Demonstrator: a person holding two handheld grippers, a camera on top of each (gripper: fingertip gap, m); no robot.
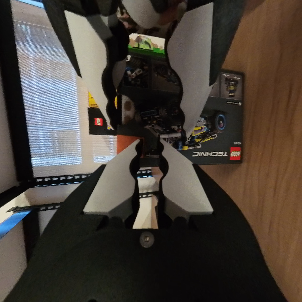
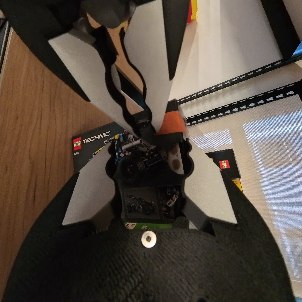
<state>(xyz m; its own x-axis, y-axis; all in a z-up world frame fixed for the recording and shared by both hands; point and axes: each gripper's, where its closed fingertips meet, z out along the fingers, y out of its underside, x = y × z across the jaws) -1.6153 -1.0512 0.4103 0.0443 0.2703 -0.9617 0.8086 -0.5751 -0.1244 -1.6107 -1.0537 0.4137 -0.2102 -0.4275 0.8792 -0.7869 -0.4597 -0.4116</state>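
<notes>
A dark toy box (image 1: 156, 91) with a vehicle picture and an orange end (image 1: 127, 145) is held in the air between my two grippers, which face each other. My left gripper (image 1: 149, 138) is pinched on a thin dark flap at the box's orange end. My right gripper (image 2: 149, 143) has its fingers spread across the box's width (image 2: 147, 184), with the pads against its two sides. In the right wrist view the left gripper (image 2: 145, 129) comes in from above onto the flap. In the left wrist view the right gripper (image 1: 147, 127) reaches in from the top.
A flat dark box or booklet with a vehicle picture (image 1: 220, 130) (image 2: 91, 147) lies on the wooden table (image 1: 269, 147) (image 2: 32, 114). A black box with a red logo (image 1: 99, 121) (image 2: 225, 163) lies on white mesh. Black perforated rails (image 2: 245, 78) run behind. A green-and-white box (image 1: 147, 44) is near. Both grippers' tips are close together, under 4 cm apart.
</notes>
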